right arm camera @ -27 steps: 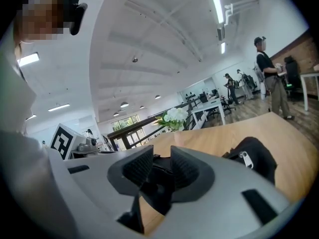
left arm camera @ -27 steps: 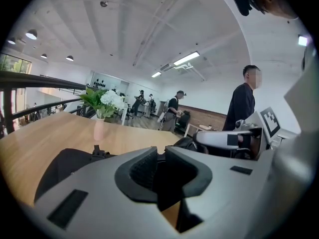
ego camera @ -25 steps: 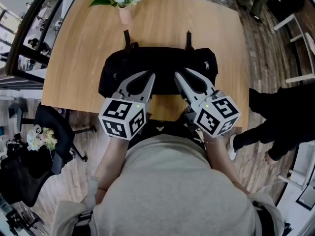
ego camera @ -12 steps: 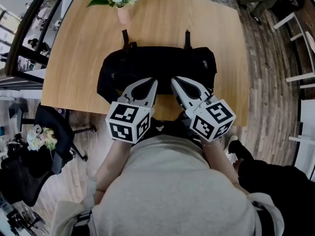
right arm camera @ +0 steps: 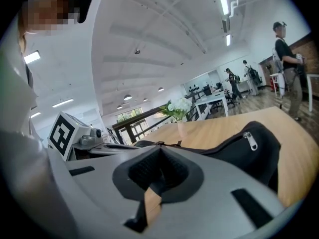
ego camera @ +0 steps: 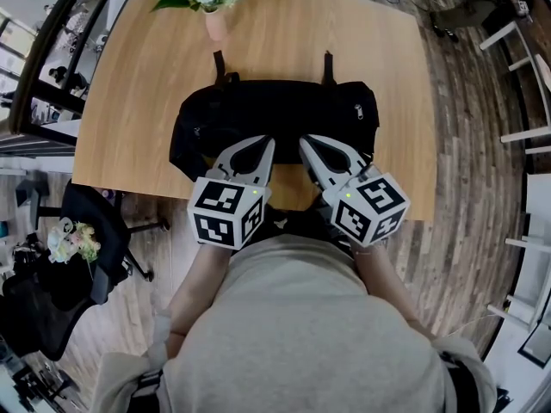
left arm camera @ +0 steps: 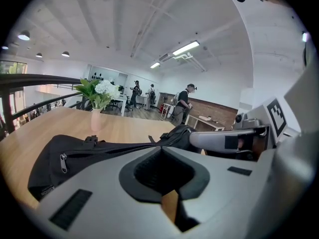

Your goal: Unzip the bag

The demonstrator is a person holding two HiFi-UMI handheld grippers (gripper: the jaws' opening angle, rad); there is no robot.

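A black bag (ego camera: 275,114) lies zipped across the wooden table (ego camera: 344,33), with two strap ends pointing to the far side. One zipper pull (ego camera: 359,113) sits at its right end, and the left gripper view shows another zipper pull (left arm camera: 63,162) at the left end. My left gripper (ego camera: 269,142) is shut and empty, its tip over the bag's near edge. My right gripper (ego camera: 303,140) is shut too, beside it, with nothing in it. In each gripper view the jaws meet above the bag (right arm camera: 249,148) without touching it.
A pink vase of white flowers (ego camera: 215,7) stands at the table's far left edge. An office chair (ego camera: 86,222) sits left of the table on the floor. Several people stand far off in the room (left arm camera: 184,101). White furniture (ego camera: 525,67) lines the right side.
Both grippers have gone from open to shut and have drawn slightly closer together. A person in black at the right has walked out of the head view.
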